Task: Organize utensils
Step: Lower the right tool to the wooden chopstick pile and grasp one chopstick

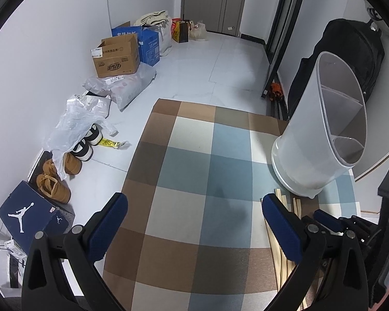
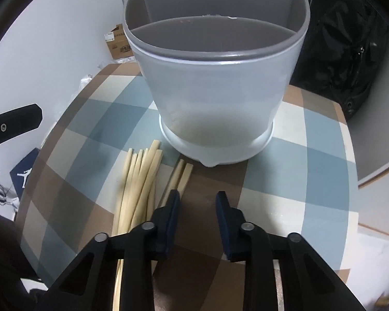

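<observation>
Pale chopsticks (image 2: 142, 181) lie beside upright white holder (image 2: 215, 90).

Navy shoebox (image 1: 33, 215): white Jumpman logo.
Brown carton (image 1: 118, 57): Chinese print, characters too small to read surely.

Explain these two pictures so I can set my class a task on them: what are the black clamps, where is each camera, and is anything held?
There is no robot here. A person holds a tool in each hand, and each tool ends in a two-fingered claw with a wide-angle camera looking along its fingers. One picture comes from the left claw, the other from the right claw. Both look down on a table covered by a checked cloth. On it stands a pale, divided utensil holder with no utensils showing in it. Loose wooden chopsticks lie in front of it. Both claws are open and hold nothing. The right claw hovers close to the chopsticks.
</observation>
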Demonstrator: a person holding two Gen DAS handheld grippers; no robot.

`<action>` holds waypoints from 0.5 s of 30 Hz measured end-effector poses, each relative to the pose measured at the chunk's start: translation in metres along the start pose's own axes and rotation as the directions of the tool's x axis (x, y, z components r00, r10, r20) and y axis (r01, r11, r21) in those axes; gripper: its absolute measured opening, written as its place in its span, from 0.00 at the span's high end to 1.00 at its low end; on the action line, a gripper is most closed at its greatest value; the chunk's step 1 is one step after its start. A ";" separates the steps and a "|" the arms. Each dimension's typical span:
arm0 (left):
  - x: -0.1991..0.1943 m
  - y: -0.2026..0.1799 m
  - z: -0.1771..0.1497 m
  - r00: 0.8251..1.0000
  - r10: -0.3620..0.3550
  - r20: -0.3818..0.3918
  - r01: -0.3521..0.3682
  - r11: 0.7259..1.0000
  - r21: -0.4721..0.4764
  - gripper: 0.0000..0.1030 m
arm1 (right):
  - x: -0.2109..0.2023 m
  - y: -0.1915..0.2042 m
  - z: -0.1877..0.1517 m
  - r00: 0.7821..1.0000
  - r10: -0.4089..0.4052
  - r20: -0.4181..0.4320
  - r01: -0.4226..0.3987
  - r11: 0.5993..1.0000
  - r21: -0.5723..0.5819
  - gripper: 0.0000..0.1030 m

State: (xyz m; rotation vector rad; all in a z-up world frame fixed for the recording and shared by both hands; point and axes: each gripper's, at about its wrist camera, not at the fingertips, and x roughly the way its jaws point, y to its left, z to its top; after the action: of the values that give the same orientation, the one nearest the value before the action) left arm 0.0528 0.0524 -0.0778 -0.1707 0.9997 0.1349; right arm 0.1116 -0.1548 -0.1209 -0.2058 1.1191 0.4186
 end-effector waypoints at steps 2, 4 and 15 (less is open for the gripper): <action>0.001 0.000 -0.001 1.000 0.006 -0.006 -0.006 1.000 0.005 0.02 | 0.010 0.007 0.005 0.999 -0.035 -0.019 0.034 0.999 -0.009 0.95; 0.002 -0.002 -0.001 1.000 0.008 -0.011 -0.007 1.000 0.012 0.02 | 0.009 0.006 0.004 0.999 -0.048 -0.017 0.047 0.999 -0.012 0.95; -0.001 -0.002 -0.002 1.000 0.007 -0.011 -0.007 1.000 0.014 0.02 | 0.005 0.003 0.002 0.995 0.102 -0.008 -0.102 0.993 0.057 0.92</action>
State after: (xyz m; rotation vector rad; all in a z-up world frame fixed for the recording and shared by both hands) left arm 0.0507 0.0495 -0.0777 -0.1554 1.0118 0.1334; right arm 0.1135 -0.1506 -0.1240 -0.1016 1.1536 0.4763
